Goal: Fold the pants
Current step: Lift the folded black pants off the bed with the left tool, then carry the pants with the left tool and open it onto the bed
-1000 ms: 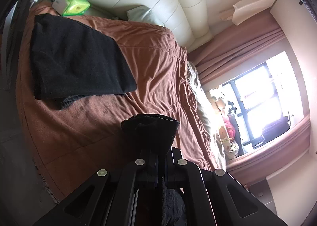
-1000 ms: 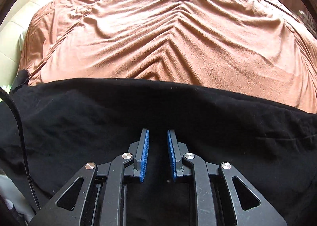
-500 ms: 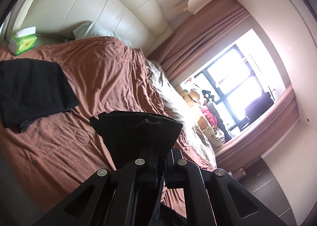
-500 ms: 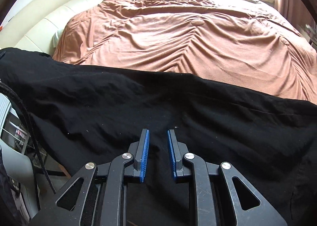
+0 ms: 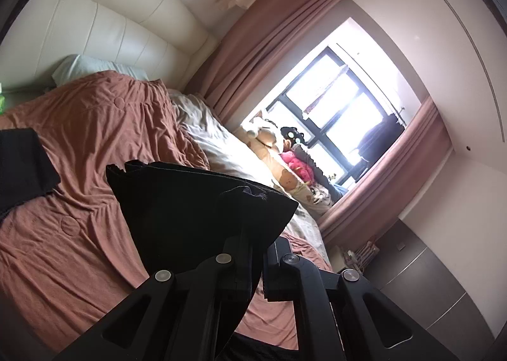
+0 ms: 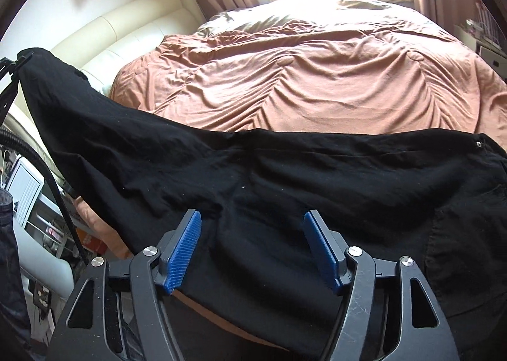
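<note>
Black pants [image 6: 285, 177] strung across near edge of bed [image 6: 310, 82]; left gripper [image 5: 256, 253] clamped on one end, held high; right gripper [image 6: 253, 247] spread wide, holding nothing. Risk: unsupported middle sags, slides off bed, fold skews.

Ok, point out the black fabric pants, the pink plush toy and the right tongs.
black fabric pants [image 6: 285, 177]: right wrist view, middle of the spread cloth.
pink plush toy [image 5: 296, 165]: left wrist view, its body by the window.
right tongs [image 6: 253, 250]: right wrist view, between the blue pads.
</note>
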